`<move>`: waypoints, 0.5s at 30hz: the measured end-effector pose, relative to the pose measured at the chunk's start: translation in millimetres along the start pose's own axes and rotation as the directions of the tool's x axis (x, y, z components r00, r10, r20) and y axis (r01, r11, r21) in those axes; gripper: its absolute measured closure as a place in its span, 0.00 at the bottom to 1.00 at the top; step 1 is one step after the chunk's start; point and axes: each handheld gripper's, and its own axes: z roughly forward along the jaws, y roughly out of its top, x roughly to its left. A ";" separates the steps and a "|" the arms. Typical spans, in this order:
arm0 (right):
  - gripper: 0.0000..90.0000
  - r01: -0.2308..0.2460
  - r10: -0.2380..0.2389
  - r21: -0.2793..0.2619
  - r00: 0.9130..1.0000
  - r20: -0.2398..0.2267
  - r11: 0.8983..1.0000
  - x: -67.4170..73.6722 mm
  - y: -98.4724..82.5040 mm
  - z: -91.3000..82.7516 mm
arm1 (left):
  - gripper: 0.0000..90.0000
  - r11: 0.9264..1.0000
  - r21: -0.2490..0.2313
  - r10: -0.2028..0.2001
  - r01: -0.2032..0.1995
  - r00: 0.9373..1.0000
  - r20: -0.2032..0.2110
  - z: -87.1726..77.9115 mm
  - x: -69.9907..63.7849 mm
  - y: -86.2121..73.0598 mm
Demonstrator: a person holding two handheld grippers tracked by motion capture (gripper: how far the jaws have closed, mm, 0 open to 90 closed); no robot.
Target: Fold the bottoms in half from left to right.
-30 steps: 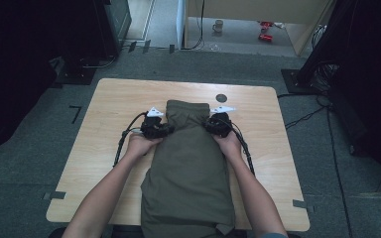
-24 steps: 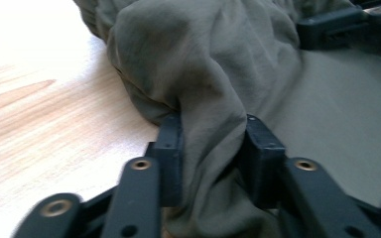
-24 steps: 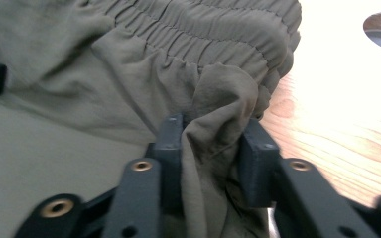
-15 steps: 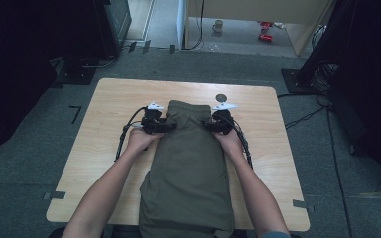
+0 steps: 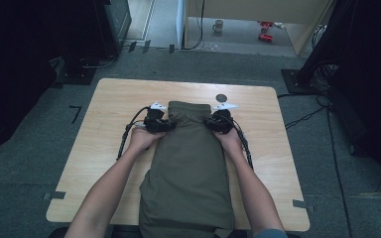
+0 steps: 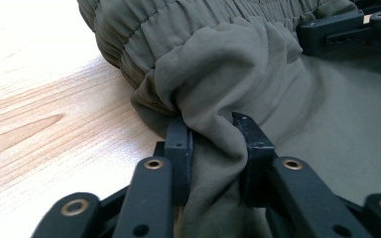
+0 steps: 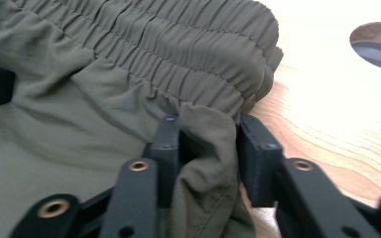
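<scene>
– What have the grippers got right now?

– My left gripper point(image 6: 213, 131) has just been closing, and its jaws now pinch a bunched fold of the olive trousers point(image 5: 188, 168) just below the elastic waistband point(image 6: 198, 20). My right gripper point(image 7: 206, 134) has been closing too, and it nips the fabric at the opposite side seam, right under the gathered band

– How do you expect the cloth to behave?

– Soft, light and limp, I'd say: it puckers wherever the pads press, so it should drape and sag when lifted. It looks thin and a bit slick, so I judge the thick, ribbed waistband corners to be the surest hold; a pinch on a single layer may slide out

– Where do the trousers lie?

– Flat and lengthwise down the middle of the wooden table point(image 5: 109, 129), waistband at the far end, legs running back toward me and hanging over the near edge

– And around them?

– Pale wood grain with a round cable hole point(image 5: 221, 97) just beyond the waistband. Grey carpet surrounds the table, dark drapes stand at both sides, and a mug point(image 5: 218, 25) sits on the floor far back
</scene>
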 end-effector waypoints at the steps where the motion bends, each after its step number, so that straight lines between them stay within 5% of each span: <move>1: 0.81 -0.006 0.006 0.003 1.000 -0.003 1.000 0.0 0.5 0.1 | 0.85 1.000 0.002 -0.008 0.008 1.000 0.004 -0.2 0.2 0.8; 4: 0.87 -0.038 0.039 0.058 0.999 -0.027 0.998 -3.1 8.2 0.3 | 0.87 1.000 0.003 -0.026 0.026 1.000 0.010 -2.1 1.8 7.5; 7: 0.90 -0.026 0.028 0.073 0.999 -0.025 0.997 -5.0 22.4 -1.7 | 0.88 1.000 -0.014 -0.001 0.001 1.000 -0.008 -6.6 1.8 19.7; 15: 0.90 0.007 -0.007 -0.049 1.000 -0.005 0.999 -8.2 80.2 -22.9 | 0.88 0.991 -0.125 0.037 -0.044 0.998 -0.056 -36.2 5.5 76.2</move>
